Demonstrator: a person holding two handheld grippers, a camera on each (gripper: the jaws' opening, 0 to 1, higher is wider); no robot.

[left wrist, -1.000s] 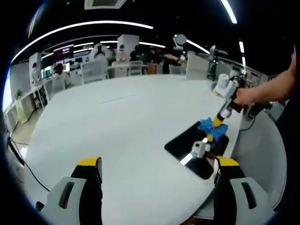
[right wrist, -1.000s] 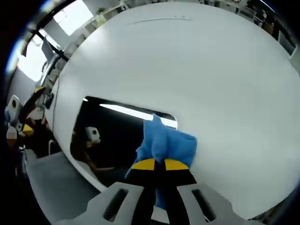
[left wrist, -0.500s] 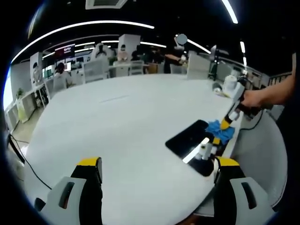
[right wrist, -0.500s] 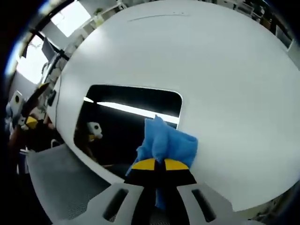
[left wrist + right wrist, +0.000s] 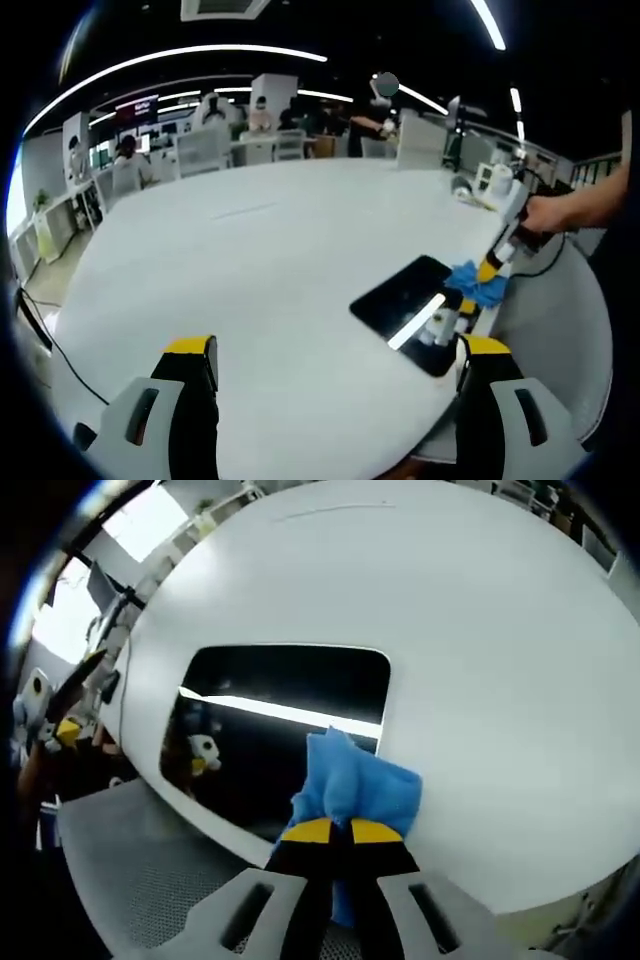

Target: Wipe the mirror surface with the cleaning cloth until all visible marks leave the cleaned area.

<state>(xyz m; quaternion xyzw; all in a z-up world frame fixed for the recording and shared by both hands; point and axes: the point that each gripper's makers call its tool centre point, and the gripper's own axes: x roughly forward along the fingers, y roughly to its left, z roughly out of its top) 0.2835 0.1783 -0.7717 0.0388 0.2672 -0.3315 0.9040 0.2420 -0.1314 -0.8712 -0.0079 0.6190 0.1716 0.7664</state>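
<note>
Soft, fuzzy blue cloth (image 5: 356,785) sits pinched in the right tongs (image 5: 335,832); just beyond, the mirror (image 5: 280,730) gleams dark and glossy on a smooth matt white tabletop (image 5: 480,640).

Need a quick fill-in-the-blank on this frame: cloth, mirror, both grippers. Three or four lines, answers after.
1. The right gripper is shut on a cloth whose colour is ____.
2. The mirror lies flat on a white ____.
3. The cloth sits at the mirror's ____, partly over the table.
4. The left gripper has its jaws ____, holding nothing.

Missing words: blue; table; edge; open
</note>
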